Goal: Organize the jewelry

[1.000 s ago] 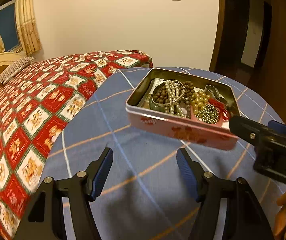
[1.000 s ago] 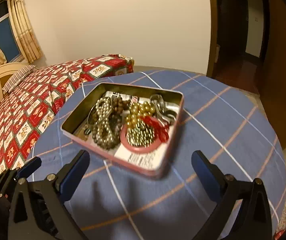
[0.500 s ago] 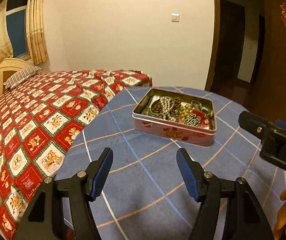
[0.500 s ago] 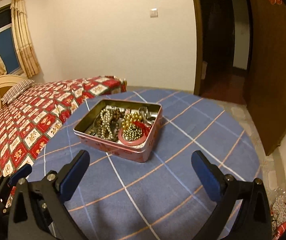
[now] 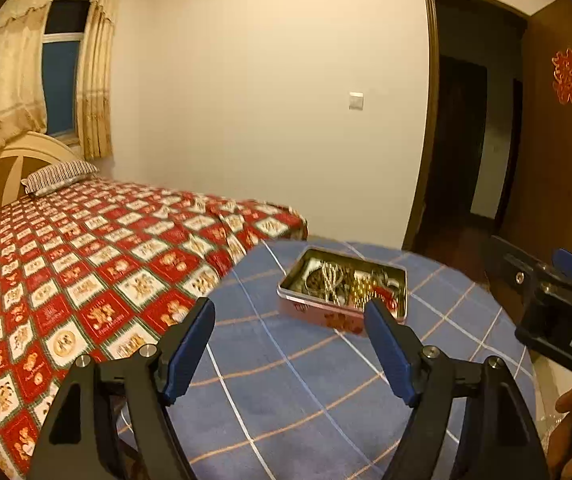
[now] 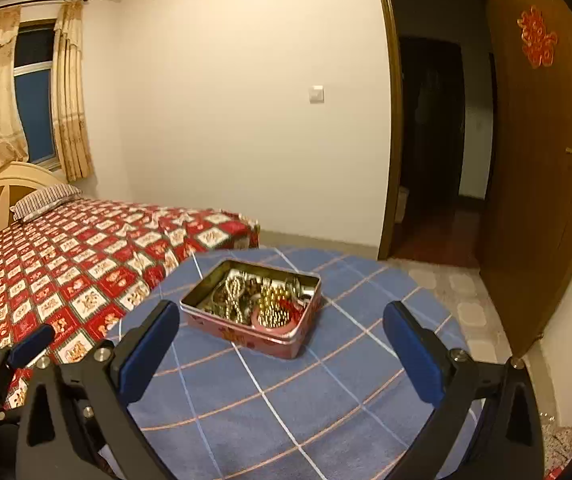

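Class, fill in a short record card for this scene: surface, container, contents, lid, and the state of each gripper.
surface: round table with blue checked cloth, beside a bed
container: pink tin on the table
contents: tangled bead strings, gold beads, a red piece
lid: none on the tin
left gripper: open, empty, short of the tin
right gripper: open, empty, short of the tin

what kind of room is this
Most likely a home bedroom: a bed with a red patterned quilt and striped pillow, a curtained window, and a jewelry tin on a blue-clothed table.
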The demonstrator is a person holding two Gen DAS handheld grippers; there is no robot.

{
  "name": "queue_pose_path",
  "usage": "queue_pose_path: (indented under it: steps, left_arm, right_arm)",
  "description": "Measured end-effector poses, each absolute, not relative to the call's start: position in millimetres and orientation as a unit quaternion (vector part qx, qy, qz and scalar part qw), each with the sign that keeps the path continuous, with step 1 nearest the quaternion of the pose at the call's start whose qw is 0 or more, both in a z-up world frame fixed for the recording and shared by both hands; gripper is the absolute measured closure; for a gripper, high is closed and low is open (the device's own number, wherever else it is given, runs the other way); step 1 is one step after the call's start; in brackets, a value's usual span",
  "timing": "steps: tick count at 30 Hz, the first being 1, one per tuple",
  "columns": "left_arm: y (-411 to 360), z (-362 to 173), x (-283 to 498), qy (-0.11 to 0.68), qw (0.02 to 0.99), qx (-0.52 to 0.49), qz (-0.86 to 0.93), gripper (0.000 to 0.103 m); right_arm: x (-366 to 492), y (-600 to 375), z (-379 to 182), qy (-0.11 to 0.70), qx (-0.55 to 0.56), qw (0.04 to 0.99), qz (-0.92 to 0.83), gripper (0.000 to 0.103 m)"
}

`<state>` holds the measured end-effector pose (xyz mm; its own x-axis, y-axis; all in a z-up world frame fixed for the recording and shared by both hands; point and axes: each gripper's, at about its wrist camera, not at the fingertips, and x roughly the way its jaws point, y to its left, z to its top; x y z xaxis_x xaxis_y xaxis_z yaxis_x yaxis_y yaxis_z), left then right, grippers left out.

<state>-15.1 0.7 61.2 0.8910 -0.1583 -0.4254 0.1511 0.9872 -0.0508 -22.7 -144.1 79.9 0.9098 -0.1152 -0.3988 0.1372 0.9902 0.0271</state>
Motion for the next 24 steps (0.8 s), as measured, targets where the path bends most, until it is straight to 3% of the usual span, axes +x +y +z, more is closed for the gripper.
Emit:
queue_pose_path:
  steps: [24]
  left_arm:
    - [3.7,79.1,-31.3,0.18,0.981,-0.008,-0.078,0.021]
  right_arm:
    - [-44.1,-142.7,98.4,0.157,0.047,0.985,-0.06,0.0]
